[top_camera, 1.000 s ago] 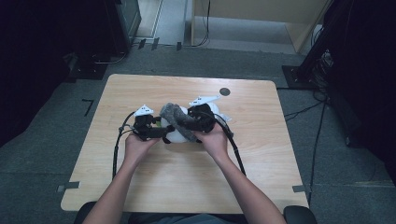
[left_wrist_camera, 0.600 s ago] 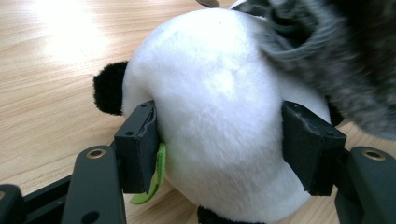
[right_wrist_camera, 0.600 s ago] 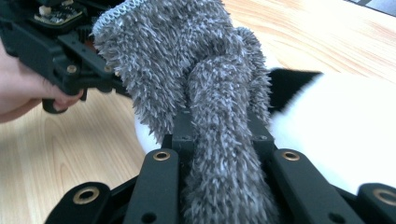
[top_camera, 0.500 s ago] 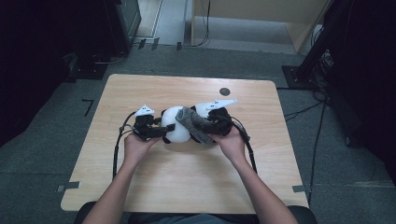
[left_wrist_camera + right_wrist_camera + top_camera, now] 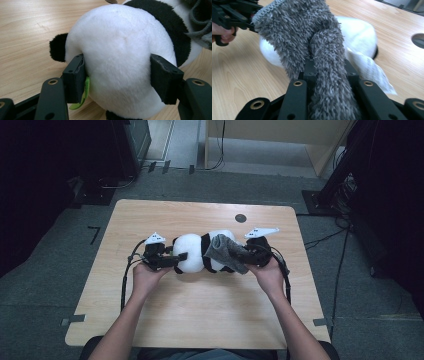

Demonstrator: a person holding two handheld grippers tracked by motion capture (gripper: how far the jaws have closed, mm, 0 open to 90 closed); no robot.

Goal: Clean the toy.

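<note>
A black-and-white panda plush (image 5: 192,254) lies on its side mid-table. My left gripper (image 5: 181,257) has just been closing its jaws on the plush's round white end (image 5: 120,50); both pads (image 5: 75,75) press into the fur. A grey fuzzy sock (image 5: 225,251) drapes over the plush's right part. My right gripper (image 5: 250,256) is shut on that sock (image 5: 299,32), which bunches between its jaws (image 5: 328,70) and stretches toward the plush.
The wooden table (image 5: 200,315) has a dark round hole (image 5: 240,218) at its far side. A white label (image 5: 372,70) and a green tag (image 5: 86,90) hang from the plush. Cables trail from both grippers toward the person.
My right gripper has moved to the right with the sock, uncovering more of the white plush. The left hand has stayed put, its jaws now tighter on the plush.
</note>
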